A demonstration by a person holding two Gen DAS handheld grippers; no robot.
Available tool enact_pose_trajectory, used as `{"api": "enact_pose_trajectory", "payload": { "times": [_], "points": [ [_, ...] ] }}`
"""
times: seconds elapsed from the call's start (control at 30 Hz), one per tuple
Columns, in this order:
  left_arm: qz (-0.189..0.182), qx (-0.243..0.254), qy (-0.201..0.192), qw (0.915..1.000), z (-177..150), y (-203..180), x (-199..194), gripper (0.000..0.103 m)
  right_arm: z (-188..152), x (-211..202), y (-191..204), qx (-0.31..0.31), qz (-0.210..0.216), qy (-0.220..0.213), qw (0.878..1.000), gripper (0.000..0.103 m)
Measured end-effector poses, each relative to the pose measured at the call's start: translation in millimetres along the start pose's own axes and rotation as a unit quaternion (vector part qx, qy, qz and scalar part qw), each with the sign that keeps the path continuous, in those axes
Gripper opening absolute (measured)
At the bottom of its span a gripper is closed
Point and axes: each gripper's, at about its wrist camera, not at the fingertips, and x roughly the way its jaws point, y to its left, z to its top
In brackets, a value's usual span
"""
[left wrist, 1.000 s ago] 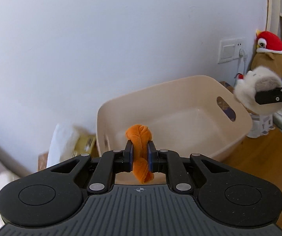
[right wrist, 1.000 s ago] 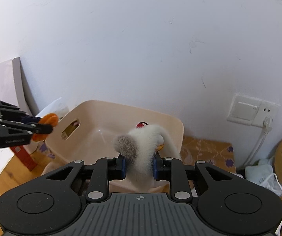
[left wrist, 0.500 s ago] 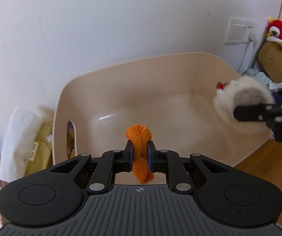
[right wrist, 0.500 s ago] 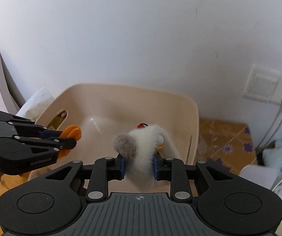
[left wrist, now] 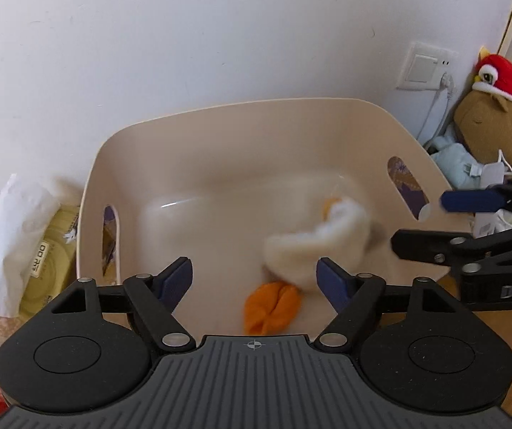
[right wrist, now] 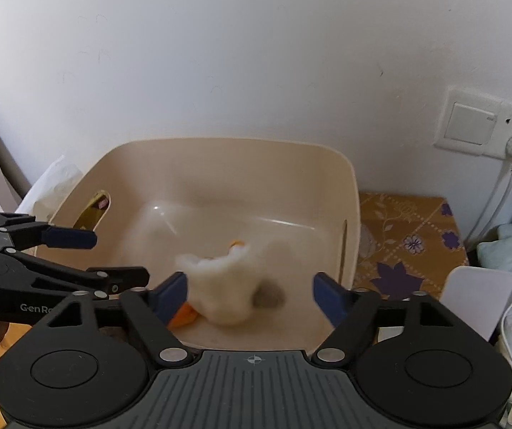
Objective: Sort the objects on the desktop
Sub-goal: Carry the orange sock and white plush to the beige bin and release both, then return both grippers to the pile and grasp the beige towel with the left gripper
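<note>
A beige plastic basin (left wrist: 241, 136) with side handles stands against the wall. My left gripper (left wrist: 254, 279) hangs over its near edge; its jaws are opening and the pads touch nothing. A small orange plush toy (left wrist: 270, 307) lies below them inside the basin. Beside it a white fluffy plush (left wrist: 320, 246) is blurred by motion. My right gripper (right wrist: 250, 291) is over the same basin (right wrist: 227, 164), its jaws opening too. The white plush (right wrist: 227, 293) is loose beneath them, clear of both pads. Each gripper shows in the other's view: right (left wrist: 420, 221), left (right wrist: 118, 257).
A tissue pack (left wrist: 16, 236) sits left of the basin. To its right are a patterned box (right wrist: 406, 246), a wall socket with a plugged cable (right wrist: 477, 125), a white object (right wrist: 477, 296), and a brown plush in a red hat (left wrist: 498, 107).
Both grippers have gone from shut to open. The orange toy has left the left jaws and the white plush has left the right jaws; both now show low in the basin.
</note>
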Motion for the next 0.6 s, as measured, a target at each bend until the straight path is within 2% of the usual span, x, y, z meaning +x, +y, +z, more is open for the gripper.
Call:
{"api": "enact_pose_trajectory", "payload": {
  "times": [0.1, 0.17, 0.37, 0.6],
  "points": [
    [0.001, -0.004, -0.004, 1.0, -1, 1, -8, 0.078, -4, -13, -4, 0.004, -0.001, -0.012, 1.0, 0.101],
    [0.002, -0.006, -0.007, 1.0, -1, -1, -15, 0.078, -4, -20, -4, 0.006, 0.003, -0.018, 1.0, 0.103],
    [0.002, -0.01, -0.017, 0.9998, -10, -1, -45, 0.081, -14, -48, -4, 0.015, 0.023, -0.031, 0.999, 0.103],
    [0.01, 0.0, -0.019, 0.9998, -35, -9, -74, 0.081, -36, -73, -2, -0.008, 0.031, -0.036, 0.999, 0.103]
  ]
}}
